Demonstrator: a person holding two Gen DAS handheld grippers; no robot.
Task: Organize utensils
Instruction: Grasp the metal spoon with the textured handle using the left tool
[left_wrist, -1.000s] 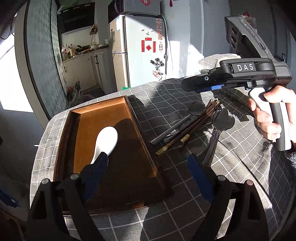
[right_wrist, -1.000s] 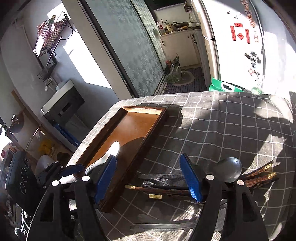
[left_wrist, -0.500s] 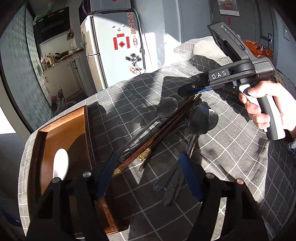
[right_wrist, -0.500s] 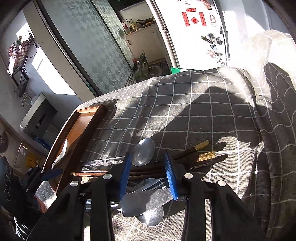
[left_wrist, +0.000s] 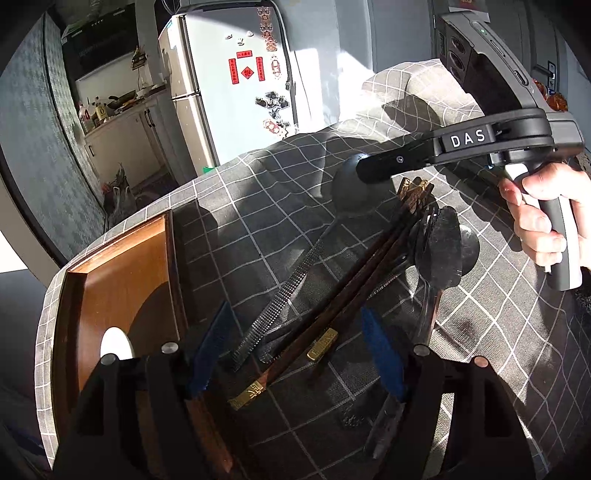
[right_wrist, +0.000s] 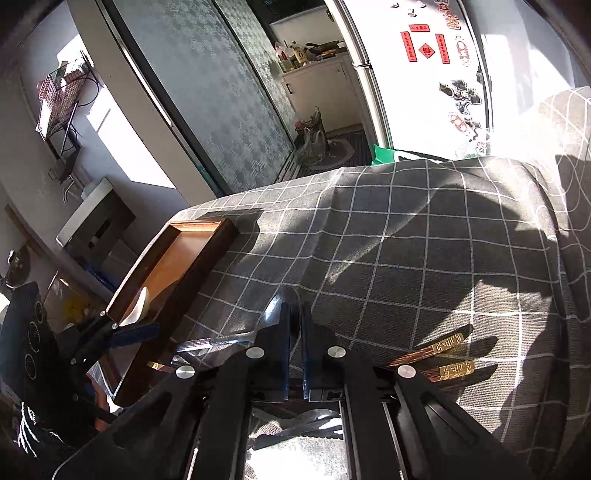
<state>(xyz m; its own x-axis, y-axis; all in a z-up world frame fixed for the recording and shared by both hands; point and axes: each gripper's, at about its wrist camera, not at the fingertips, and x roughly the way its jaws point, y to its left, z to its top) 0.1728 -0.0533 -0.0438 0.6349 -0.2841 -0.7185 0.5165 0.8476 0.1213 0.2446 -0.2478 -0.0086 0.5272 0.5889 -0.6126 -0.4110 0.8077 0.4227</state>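
A: What is hidden or cut off?
B: In the right wrist view, the pile of utensils (right_wrist: 295, 432) is masked by the body of the right gripper (right_wrist: 294, 354); only the gold-capped ends of the chopsticks (right_wrist: 448, 341) are seen right of its fingers, and a metal spoon (right_wrist: 275, 310) at their tips. The white ceramic spoon (left_wrist: 116, 343) in the wooden tray (left_wrist: 122, 280) is partly covered by the left gripper (left_wrist: 295, 354).

A: How are the fingers set?
B: The right gripper's jaws have just been closing and are seen pressed together; whether anything is pinched cannot be told. The left gripper's fingers are spread apart, with the ridged spoon handle (left_wrist: 280, 306) and chopstick ends lying between them on the checked tablecloth (left_wrist: 258, 221), untouched.

A: How are the hands posed?
B: Both grippers are pitched downward. The right gripper's handle is gripped by a hand (left_wrist: 543, 218), beyond the pile.
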